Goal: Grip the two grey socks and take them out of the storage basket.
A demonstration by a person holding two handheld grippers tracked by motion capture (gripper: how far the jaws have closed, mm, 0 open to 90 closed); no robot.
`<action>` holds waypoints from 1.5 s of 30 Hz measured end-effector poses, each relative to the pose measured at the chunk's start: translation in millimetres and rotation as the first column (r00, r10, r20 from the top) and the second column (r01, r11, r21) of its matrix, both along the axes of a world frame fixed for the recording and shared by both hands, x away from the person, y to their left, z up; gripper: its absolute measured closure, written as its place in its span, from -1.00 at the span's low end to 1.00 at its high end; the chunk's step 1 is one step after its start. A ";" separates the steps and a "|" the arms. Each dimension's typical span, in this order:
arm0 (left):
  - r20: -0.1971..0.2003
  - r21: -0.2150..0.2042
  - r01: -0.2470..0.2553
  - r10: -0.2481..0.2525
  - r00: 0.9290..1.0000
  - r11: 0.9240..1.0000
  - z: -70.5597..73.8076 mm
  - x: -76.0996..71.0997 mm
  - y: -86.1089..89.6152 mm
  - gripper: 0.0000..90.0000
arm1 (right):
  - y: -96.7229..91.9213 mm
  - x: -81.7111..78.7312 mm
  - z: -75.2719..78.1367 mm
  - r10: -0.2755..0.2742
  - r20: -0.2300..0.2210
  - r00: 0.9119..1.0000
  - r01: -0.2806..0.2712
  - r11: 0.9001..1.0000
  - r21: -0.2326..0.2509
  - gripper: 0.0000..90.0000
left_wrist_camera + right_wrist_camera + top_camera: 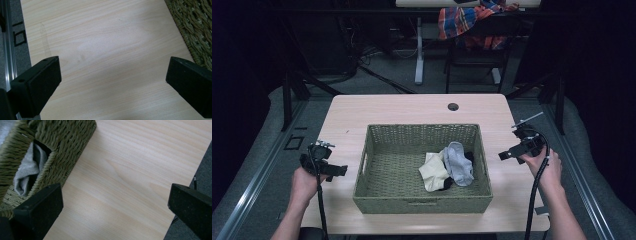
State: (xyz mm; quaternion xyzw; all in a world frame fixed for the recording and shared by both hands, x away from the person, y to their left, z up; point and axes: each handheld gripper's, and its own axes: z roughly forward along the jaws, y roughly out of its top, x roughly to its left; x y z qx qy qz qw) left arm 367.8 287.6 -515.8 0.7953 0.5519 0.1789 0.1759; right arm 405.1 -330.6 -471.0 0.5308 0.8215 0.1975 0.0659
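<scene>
A green woven basket [377, 197] sits in the middle of the light wood table [412, 107]. Inside it, toward the right, lie a cream sock [433, 171], a grey sock [458, 161] and a bit of black cloth [468, 156]. My left gripper [337, 171] is held left of the basket, its jaws wide apart over bare table [110, 57], the basket's wall [197, 32] beside its right jaw. My right gripper [507, 155] is held right of the basket, open and empty; the grey sock [26, 171] shows through the basket's handle hole.
A round cable hole [453, 106] is near the table's far edge. Behind the table stands a chair with a plaid cloth [472, 22] over it, beside a white desk leg [419, 50]. Metal rails run along the floor at both sides.
</scene>
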 end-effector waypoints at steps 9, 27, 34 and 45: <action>0.008 0.006 -0.004 0.004 1.000 1.000 -0.1 -1.3 -0.2 -1.00 | 3.2 -1.2 6.5 0.027 0.010 1.000 -0.027 1.000 -0.014 -1.00; 0.006 0.008 -0.005 0.005 1.000 1.000 -0.8 -2.0 0.8 -1.00 | 42.1 -10.3 53.1 0.141 0.091 0.986 -0.138 0.990 -0.040 -1.00; 0.004 0.009 -0.005 0.005 1.000 1.000 -0.6 -2.8 1.8 -1.00 | 64.2 -11.4 62.4 0.194 0.081 0.978 -0.190 0.980 -0.051 -1.00; 0.009 0.010 -0.021 0.021 1.000 1.000 -0.4 -6.4 5.7 -1.00 | 99.4 -7.7 62.8 0.266 0.041 0.963 -0.264 0.963 -0.049 -1.00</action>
